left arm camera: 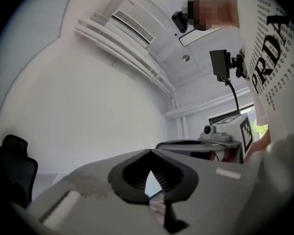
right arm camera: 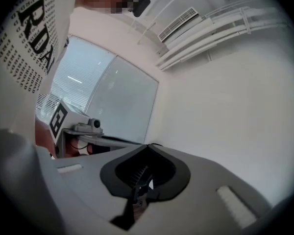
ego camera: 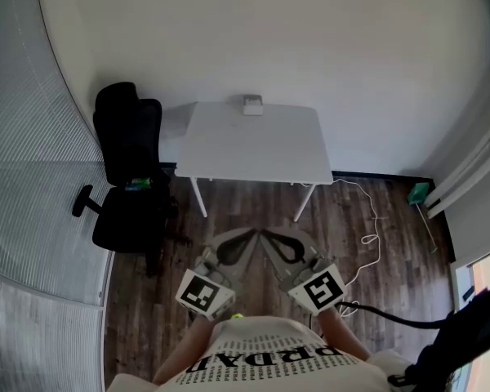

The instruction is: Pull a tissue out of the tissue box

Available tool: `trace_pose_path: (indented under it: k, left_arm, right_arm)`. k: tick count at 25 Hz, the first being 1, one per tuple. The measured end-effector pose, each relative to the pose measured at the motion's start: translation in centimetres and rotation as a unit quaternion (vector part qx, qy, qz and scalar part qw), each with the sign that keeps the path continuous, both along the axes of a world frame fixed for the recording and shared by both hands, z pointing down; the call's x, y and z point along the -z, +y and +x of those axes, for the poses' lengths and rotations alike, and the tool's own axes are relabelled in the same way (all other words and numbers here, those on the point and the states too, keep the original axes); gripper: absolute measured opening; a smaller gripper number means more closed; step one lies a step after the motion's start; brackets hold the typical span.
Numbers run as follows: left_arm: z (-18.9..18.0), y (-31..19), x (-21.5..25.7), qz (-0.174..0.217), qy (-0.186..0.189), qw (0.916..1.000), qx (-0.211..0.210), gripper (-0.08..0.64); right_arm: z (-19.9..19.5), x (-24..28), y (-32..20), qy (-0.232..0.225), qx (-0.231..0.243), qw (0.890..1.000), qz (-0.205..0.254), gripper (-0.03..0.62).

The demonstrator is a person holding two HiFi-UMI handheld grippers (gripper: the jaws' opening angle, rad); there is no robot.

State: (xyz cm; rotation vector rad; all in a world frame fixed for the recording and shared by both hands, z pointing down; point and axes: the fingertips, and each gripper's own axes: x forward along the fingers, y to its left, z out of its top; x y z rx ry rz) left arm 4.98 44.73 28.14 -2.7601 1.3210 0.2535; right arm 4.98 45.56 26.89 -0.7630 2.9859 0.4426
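Tissue box [ego camera: 252,104]: small pale box at the far edge of the worktop [ego camera: 229,158], about mid-width and close to the wall. It is too small to tell whether a tissue stands proud.
Left hand-held gripper [ego camera: 251,234]: jaws brought together at the tips, nothing between them. It is held near the person's body, well short of the worktop's near edge.
Right hand-held gripper [ego camera: 270,234]: the same, tips meeting and empty, just beside the left one.
Task status: judged not begun.
Risk, grasp: shut jaws reaching the box would push it instead of pinching a tissue.
Risk, box: it looks light and unrestrained, so a one-gripper pull may lift or drag it across the worktop.
Risk, approach: an office chair [ego camera: 129,170] stands at the worktop's left side. A loose cable [ego camera: 374,219] lies on the floor off its right front, where it could catch a foot.
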Motion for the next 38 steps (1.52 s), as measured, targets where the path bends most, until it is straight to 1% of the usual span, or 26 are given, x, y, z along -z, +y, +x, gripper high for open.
trace_pose_path:
  k: [3,12,16,20,23,26,32,38]
  left_arm:
    - [-0.9,0.1,-0.1,0.001,0.000,1.0000,-0.002,-0.008]
    - [-2.8,0.5,-1.1,-0.010,0.002,0.9998,-0.015,-0.008]
    - [-2.9,0.5,-1.1,-0.008,0.001,0.9998,-0.020,-0.008]
    - [-2.6,0.4,-1.5,-0.010,0.003,0.9997,-0.021,-0.009]
    - [-2.6,0.1,-1.9,-0.010,0.001,0.9998,-0.019,-0.008]
    - [-2.3,-0.8,-1.9,-0.014,0.002,0.9998,-0.014,-0.009]
    - [-1.6,-4.2,-1.7,-0.026,-0.004,0.9996,-0.008,-0.008]
    - [-0.3,-7.9,-1.6,-0.029,-0.010,0.9995,-0.012,-0.008]
  right_arm:
    - [-0.9,0.0,0.1,-0.007,-0.004,1.000,-0.002,0.008]
    - [-2.8,-1.2,0.4,0.004,-0.017,1.000,-0.010,0.008]
    - [-2.9,-1.3,0.3,0.009,-0.026,1.000,-0.012,0.008]
    - [-2.7,-1.3,0.1,0.001,-0.028,1.000,-0.013,0.008]
    - [-2.6,-1.7,-0.3,0.004,-0.028,1.000,-0.013,0.008]
    - [-2.4,-1.8,-1.2,0.004,-0.023,1.000,-0.014,0.008]
    - [-1.7,-1.7,-4.8,0.011,-0.012,1.000,-0.021,0.008]
    - [-0.3,-1.6,-8.5,0.013,-0.013,0.999,-0.027,0.008]
